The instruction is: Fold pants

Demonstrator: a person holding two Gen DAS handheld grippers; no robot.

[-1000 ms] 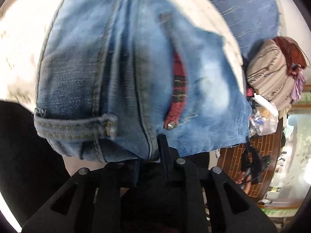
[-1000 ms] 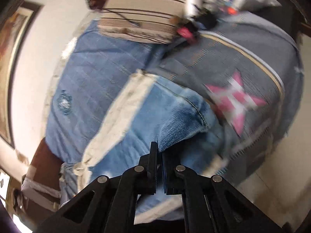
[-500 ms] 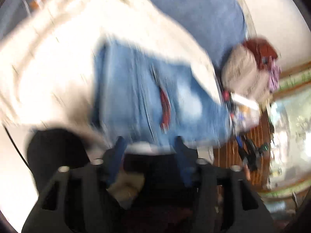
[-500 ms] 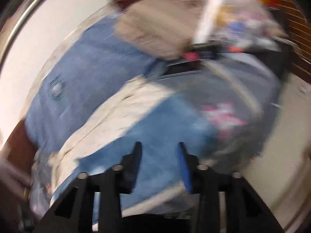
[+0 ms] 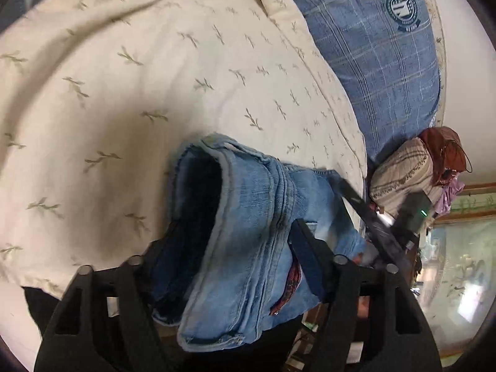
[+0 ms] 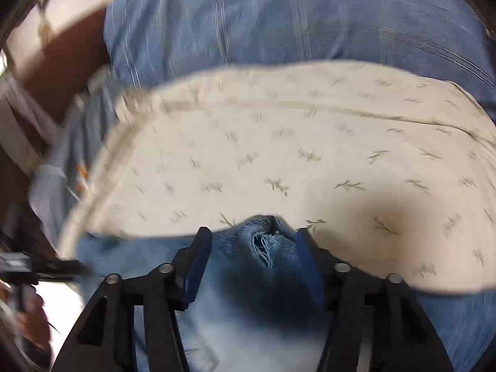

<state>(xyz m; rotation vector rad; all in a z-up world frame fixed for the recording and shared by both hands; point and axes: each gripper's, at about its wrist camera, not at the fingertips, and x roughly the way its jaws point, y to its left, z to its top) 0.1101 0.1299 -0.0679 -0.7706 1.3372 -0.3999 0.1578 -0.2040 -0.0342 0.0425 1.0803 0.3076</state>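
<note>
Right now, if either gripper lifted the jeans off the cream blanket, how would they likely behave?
The jeans would probably sag and partly unfold, since their layers already bulge open. They look fairly heavy, being thick seamed denim. The frayed rip might snag a fingertip.

Cream leaf-print blanket (image 5: 130,86) covers bed; blue plaid sheet (image 5: 381,71) beyond. Striped pillow (image 5: 403,176) beside white wall (image 5: 471,99). Window (image 5: 455,266) bright.

A home bedroom, to judge by the bed spread with a cream leaf-print sheet (image 5: 148,71) over a blue plaid blanket (image 5: 381,62), striped bundled laundry (image 5: 400,176) heaped near a plain wall, and a dark wooden frame (image 6: 62,59).
</note>
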